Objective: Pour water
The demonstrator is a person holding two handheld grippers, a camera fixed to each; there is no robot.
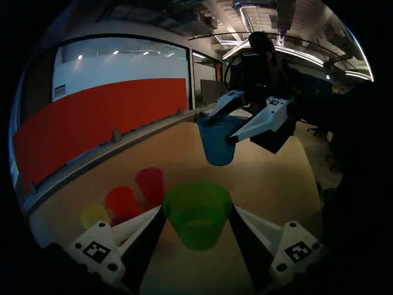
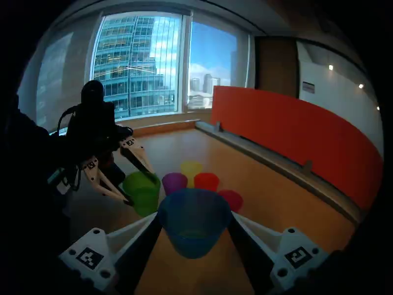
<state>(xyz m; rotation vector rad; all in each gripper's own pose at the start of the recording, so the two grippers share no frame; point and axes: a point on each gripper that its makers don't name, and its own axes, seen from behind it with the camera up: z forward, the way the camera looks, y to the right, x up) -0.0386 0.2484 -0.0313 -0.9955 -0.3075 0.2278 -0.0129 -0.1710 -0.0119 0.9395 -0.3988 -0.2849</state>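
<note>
The green cup (image 1: 197,214) is a thin, translucent plastic tumbler that tapers toward its base. It is held upright, clear of the desk (image 1: 275,187), between the fingers (image 1: 132,227) of the left gripper (image 1: 196,212), which press on its sides a little below the rim. It looks light and somewhat flexible, so a hard squeeze would likely buckle the wall, and the smooth plastic may slip once it tilts. A hold high on the taper, as here, seems the safest. I cannot tell whether it carries water. The blue cup (image 2: 194,226), of the same make, is clamped the same way in the right gripper (image 2: 194,219), lifted opposite the green one and apart from it. Red, yellow and purple spare cups (image 2: 206,181) stand clustered on the desk nearby.
</note>
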